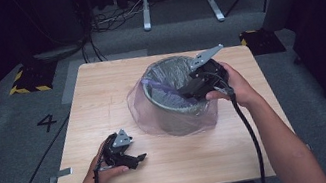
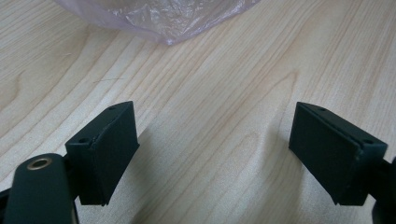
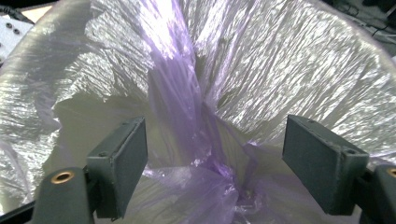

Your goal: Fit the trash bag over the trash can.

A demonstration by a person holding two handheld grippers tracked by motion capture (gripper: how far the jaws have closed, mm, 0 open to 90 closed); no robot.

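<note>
- Bin [image 1: 173, 101]: grey metal, round, upright, a bit right of centre on the wooden table [image 1: 101, 97]
- Purple bag [image 1: 141, 106]: thin translucent plastic, draped over the bin rim and down the outside walls to the tabletop, skirt bunched loosely around the base
- Inside the bin a twisted strand of the same bag runs down the middle [image 3: 175, 93]; rest of the film lies crinkled against the wall
- Right gripper [image 1: 186, 90]: held at the near-right rim, tilted down into the bin mouth, grey plate on top sticking up and away
- Right gripper view: jaws spread wide, the twisted strand sits between them, pads not pressing on it; gathered film below the jaws may brush the left pad, hard to say from this angle
- Left gripper [image 1: 140, 159]: down on the near-left part of the table, well apart from the bin, pointing toward the right
- Left gripper view: jaws spread, bare wood between them, edge of the bag skirt [image 2: 163, 18] ahead, not touching
- Cables trail off the near edge from both grippers
</note>
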